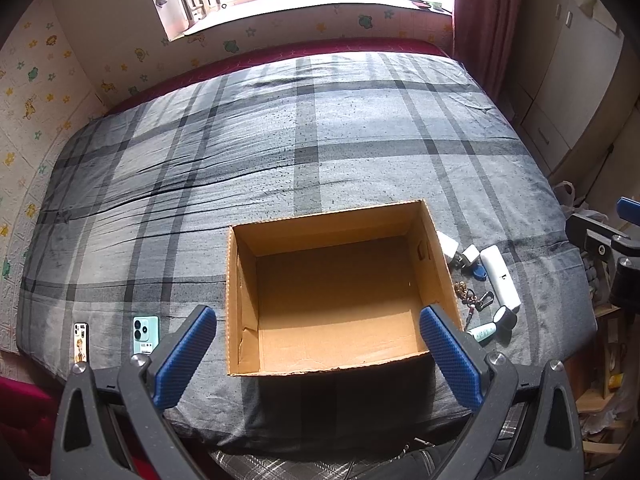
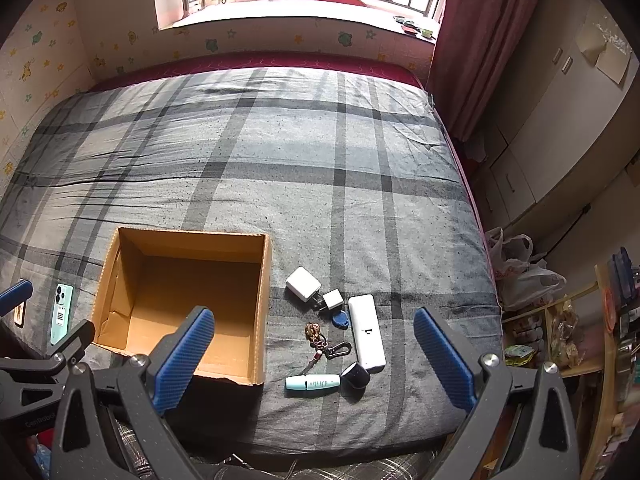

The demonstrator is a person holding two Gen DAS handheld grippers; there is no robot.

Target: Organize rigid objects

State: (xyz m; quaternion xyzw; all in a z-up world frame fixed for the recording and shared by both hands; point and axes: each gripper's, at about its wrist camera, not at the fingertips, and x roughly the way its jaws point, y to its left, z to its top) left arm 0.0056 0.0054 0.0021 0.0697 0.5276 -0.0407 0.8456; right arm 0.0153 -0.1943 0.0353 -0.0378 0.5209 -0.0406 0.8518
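An open, empty cardboard box (image 1: 240,300) (image 2: 262,304) sits on the plaid bed near its front edge. Right of it lie two white chargers (image 2: 303,283), (image 2: 333,299), a blue key fob (image 2: 341,319), a white power bank (image 2: 366,332) (image 1: 500,278), a keychain (image 2: 324,342), a dark round cap (image 2: 355,374) and a mint tube (image 2: 312,381) (image 1: 482,332). Left of the box lie a mint phone (image 1: 145,335) (image 2: 61,312) and a decorated phone (image 1: 80,342). My left gripper (image 1: 320,354) is open and empty before the box. My right gripper (image 2: 316,356) is open and empty above the small items.
The bed (image 1: 304,140) is covered by a grey plaid sheet and reaches back to a window wall. A red curtain (image 2: 472,40) and cupboards (image 2: 560,120) stand at the right. Plastic bags (image 2: 520,272) and a cluttered shelf (image 2: 560,340) stand beside the bed's right edge.
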